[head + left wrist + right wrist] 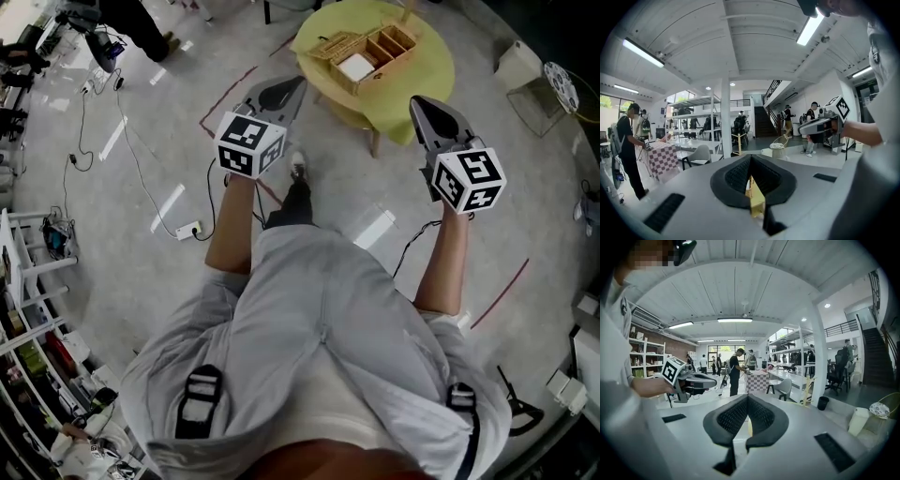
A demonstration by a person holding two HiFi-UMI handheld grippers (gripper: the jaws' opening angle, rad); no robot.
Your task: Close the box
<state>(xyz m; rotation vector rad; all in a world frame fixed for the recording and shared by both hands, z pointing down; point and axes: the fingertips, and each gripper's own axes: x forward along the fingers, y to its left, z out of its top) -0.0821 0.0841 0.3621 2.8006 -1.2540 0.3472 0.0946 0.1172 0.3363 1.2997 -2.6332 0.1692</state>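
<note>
The box (366,54) sits open on the round yellow-green bench (427,80) at the upper middle of the head view. Its compartments are exposed, and something white (356,67) lies in one of them. What looks like its lid is folded out flat at the end nearer the upper left. Nothing has yet been done toward closing it, so the step in hand is the approach. The left gripper (296,85) and the right gripper (418,103) are both held out in front of the person's body, over bare floor. They point up the frame toward the bench but are well apart from the box. In the left gripper view the black ribbed fingers (735,176) are clenched together to a point with only a thin slit between them. A yellow sliver shows through that slit, which is probably the bench beyond rather than anything gripped. In the right gripper view the fingers (733,416) are pressed together the same way and carry nothing. The next move, as I judge it, is to step closer and bring one gripper down to the free edge of the lid. From there the lid can be hooked or pinched and swung over the compartments, while the other gripper steadies the box wall so that the light box does not slide across the bench.
</note>
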